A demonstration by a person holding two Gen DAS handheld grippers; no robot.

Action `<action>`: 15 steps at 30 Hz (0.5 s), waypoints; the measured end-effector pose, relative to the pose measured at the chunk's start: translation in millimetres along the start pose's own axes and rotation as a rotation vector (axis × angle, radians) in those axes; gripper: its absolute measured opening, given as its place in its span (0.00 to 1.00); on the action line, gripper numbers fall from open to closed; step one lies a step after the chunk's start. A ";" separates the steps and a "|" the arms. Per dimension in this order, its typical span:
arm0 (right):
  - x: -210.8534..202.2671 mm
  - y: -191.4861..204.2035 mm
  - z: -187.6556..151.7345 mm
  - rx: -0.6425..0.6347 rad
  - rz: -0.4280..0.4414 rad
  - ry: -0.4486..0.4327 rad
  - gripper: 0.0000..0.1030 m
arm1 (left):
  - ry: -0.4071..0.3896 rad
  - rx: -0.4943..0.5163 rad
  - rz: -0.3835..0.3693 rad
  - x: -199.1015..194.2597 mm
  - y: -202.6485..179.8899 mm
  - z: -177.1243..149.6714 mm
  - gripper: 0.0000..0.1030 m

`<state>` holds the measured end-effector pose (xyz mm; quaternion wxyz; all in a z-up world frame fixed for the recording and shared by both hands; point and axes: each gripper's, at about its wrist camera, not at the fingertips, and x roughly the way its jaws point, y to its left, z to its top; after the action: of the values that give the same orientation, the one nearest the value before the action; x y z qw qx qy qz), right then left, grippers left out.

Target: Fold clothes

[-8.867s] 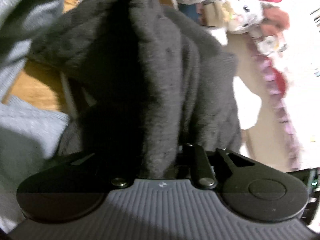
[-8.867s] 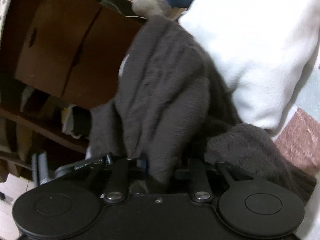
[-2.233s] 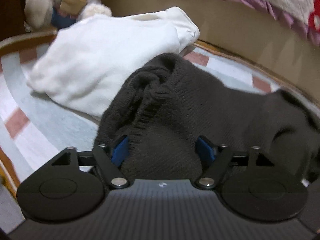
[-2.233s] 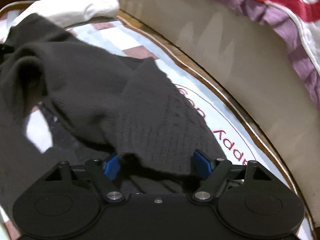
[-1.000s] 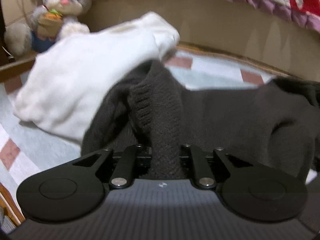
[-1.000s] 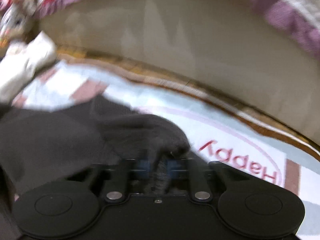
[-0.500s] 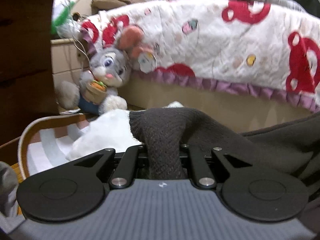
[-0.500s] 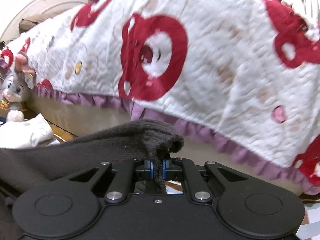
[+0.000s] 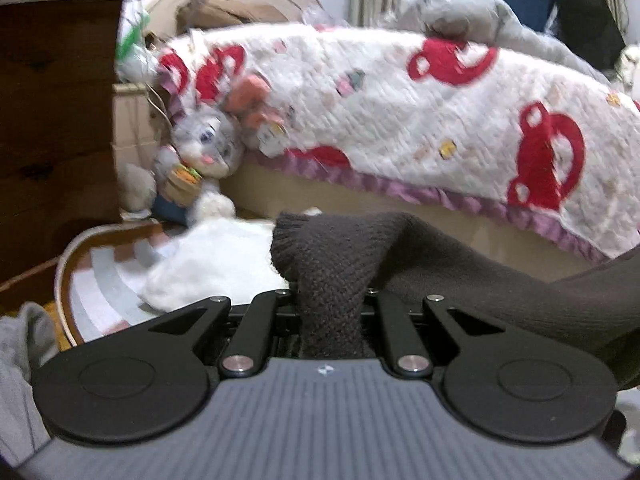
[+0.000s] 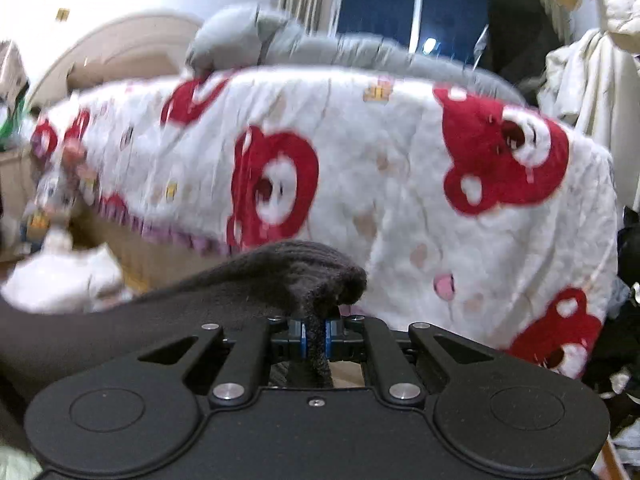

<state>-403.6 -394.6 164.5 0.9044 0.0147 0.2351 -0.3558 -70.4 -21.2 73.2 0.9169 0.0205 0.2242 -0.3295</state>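
We hold a dark brown knit sweater (image 9: 460, 276) stretched between our two grippers, lifted clear of the floor in front of a bed. Our left gripper (image 9: 331, 300) is clamped tight on a thick bunch of the knit, which bulges up above the jaws and ends in a ribbed edge curling to the left; from there the fabric runs off to the right edge of the left wrist view. Our right gripper (image 10: 315, 336) is closed almost completely on a thinner fold of the same sweater (image 10: 160, 316), with the blue pads (image 10: 301, 338) pressing the cloth from both sides; the knit humps up over the jaws and trails away to the left. Behind the garment, a white quilt with red bear shapes (image 10: 400, 184) hangs over the side of the bed, edged below with a purple frill (image 9: 440, 196). On the floor to the left lies a white garment (image 9: 216, 260) on a striped round rug (image 9: 96, 276), and a grey plush rabbit (image 9: 200, 160) sits against the bed just behind it. A dark wooden cabinet (image 9: 52, 120) stands at the far left. A grey cloth (image 9: 20, 360) shows at the lower left corner of the left wrist view. Beyond the bed, a dark window (image 10: 416, 4) is visible, and pale clothing (image 10: 588, 72) hangs at the right.
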 end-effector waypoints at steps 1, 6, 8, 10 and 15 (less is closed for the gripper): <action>6.2 -5.0 -9.4 -0.011 -0.002 0.036 0.08 | 0.033 0.012 -0.004 7.5 -5.9 -7.9 0.10; 110.2 -31.7 -100.3 0.014 -0.040 0.328 0.27 | 0.290 0.004 -0.057 61.7 -35.5 -67.1 0.11; 152.5 -32.7 -137.8 0.012 -0.113 0.445 0.33 | 0.392 -0.011 -0.060 77.9 -45.3 -90.0 0.11; 173.6 -28.7 -158.3 0.072 -0.111 0.517 0.34 | 0.426 0.010 -0.065 79.4 -55.7 -105.3 0.11; 177.6 29.0 -136.0 0.167 0.162 0.441 0.41 | 0.435 0.012 -0.109 72.0 -68.7 -124.4 0.11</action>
<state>-328.2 -459.7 -37.9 0.8525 0.1857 0.3944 -0.2885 -112.9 -94.7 -61.6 0.8276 0.0845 0.4155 -0.3678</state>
